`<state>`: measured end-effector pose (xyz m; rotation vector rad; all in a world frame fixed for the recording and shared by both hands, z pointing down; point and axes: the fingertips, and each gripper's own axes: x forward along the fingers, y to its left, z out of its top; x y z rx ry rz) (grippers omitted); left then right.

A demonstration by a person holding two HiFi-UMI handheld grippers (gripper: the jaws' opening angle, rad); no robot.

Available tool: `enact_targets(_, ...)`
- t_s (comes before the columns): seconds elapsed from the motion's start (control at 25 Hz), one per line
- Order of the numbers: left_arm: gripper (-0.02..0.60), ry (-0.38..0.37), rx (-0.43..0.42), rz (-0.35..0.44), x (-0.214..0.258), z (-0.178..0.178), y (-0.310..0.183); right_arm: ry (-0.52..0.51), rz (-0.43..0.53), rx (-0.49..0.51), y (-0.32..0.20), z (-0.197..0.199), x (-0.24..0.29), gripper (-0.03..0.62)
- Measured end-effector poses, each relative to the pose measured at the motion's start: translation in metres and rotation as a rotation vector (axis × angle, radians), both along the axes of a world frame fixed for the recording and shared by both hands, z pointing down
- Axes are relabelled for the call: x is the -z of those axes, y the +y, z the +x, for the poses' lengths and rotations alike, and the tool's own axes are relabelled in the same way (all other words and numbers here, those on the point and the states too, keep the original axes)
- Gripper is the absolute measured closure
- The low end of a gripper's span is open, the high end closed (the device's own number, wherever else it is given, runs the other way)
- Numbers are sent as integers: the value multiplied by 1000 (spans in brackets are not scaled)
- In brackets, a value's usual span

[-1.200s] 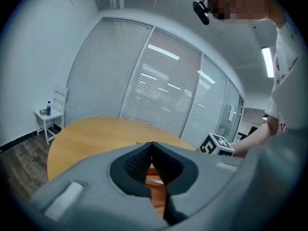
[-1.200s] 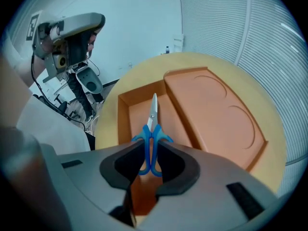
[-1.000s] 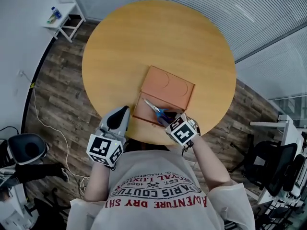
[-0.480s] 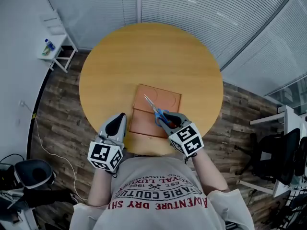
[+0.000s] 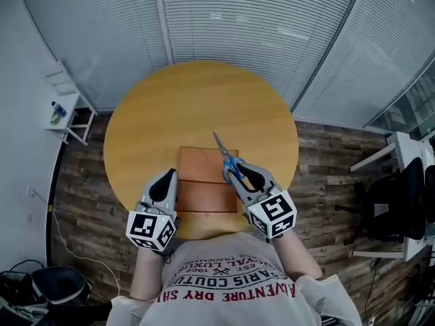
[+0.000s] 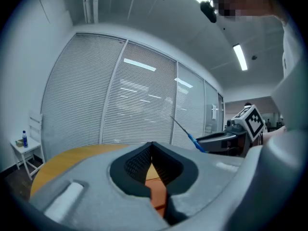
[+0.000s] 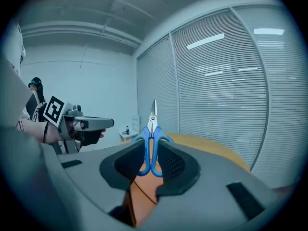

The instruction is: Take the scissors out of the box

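My right gripper [image 5: 242, 172] is shut on the blue handles of the scissors [image 5: 227, 161], held up in the air above the orange box [image 5: 202, 185]. Their steel blades point away from me and upward. In the right gripper view the scissors [image 7: 150, 138] stand upright between the pads, with the box [image 7: 139, 196] below. My left gripper [image 5: 166, 176] hovers at the box's left side, shut and holding nothing. In the left gripper view the scissors [image 6: 185, 131] and the right gripper [image 6: 226, 139] show at the right. The box lies near my edge of the round wooden table [image 5: 163, 114].
A small white side table [image 5: 62, 107] with a bottle stands to the left of the round table. Office chairs [image 5: 401, 202] are at the right, and another chair base [image 5: 58, 287] at the lower left. Blind-covered glass walls run behind the table.
The right gripper has risen with the scissors, lifting them out of the box and swinging the blades forward. The left gripper has risen a little beside the box.
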<state>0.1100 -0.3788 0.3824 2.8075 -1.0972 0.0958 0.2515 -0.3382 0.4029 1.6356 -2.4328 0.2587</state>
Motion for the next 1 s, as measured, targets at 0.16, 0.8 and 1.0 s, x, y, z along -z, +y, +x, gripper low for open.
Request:
enact_targets(0.16, 574, -4, -32, 23, 11, 17, 2, -20, 98, -75, 10, 19, 23, 501)
enact_targets(0.8, 574, -11, -54, 73, 36, 18, 5, -35, 167, -162, 14, 30, 42, 502)
enact_targets(1.0, 574, -14, -56, 79, 39, 17, 6, -58, 150, -176, 14, 31, 37, 502)
